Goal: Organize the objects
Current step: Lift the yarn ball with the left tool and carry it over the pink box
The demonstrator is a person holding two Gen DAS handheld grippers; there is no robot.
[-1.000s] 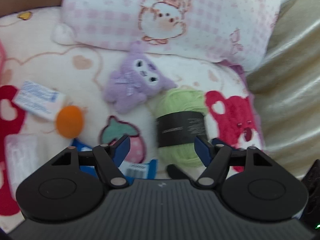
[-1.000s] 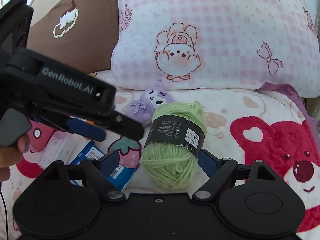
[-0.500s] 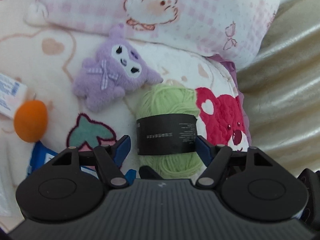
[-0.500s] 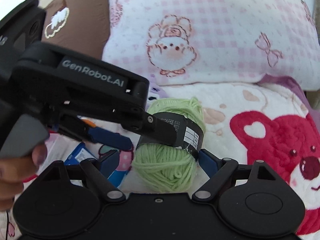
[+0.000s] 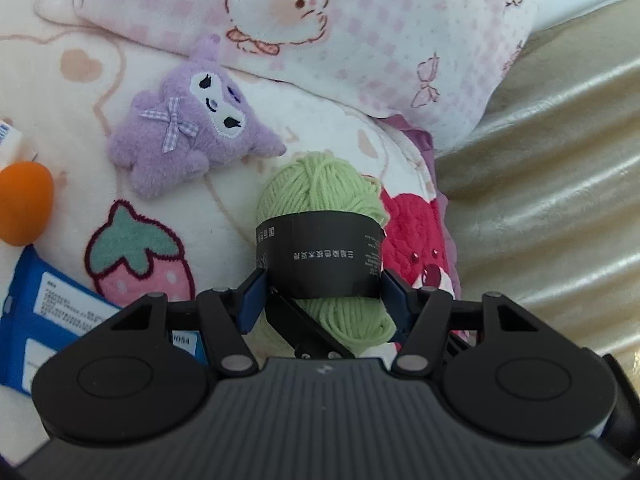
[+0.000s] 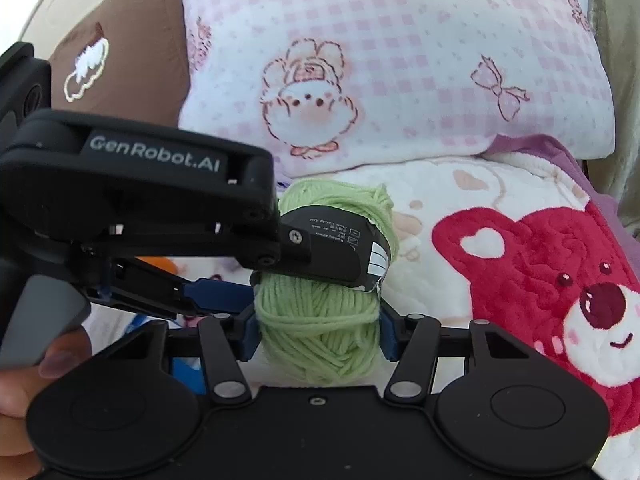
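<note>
left wrist: left gripper (image 5: 322,294) jaws closing, blue pads pressed on the black band of the green yarn (image 5: 320,188), near the bed's right edge by the pillow (image 5: 320,20).
right wrist: right gripper (image 6: 318,336) jaws closing, pads squeezing the yarn's lower end; left gripper clamps its band.

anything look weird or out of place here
Yes: both claws are closing on the same green yarn ball. The right claw takes its bare lower end, the left claw its black label band. The label's edge looks torn and crumpled in the right view.
</note>
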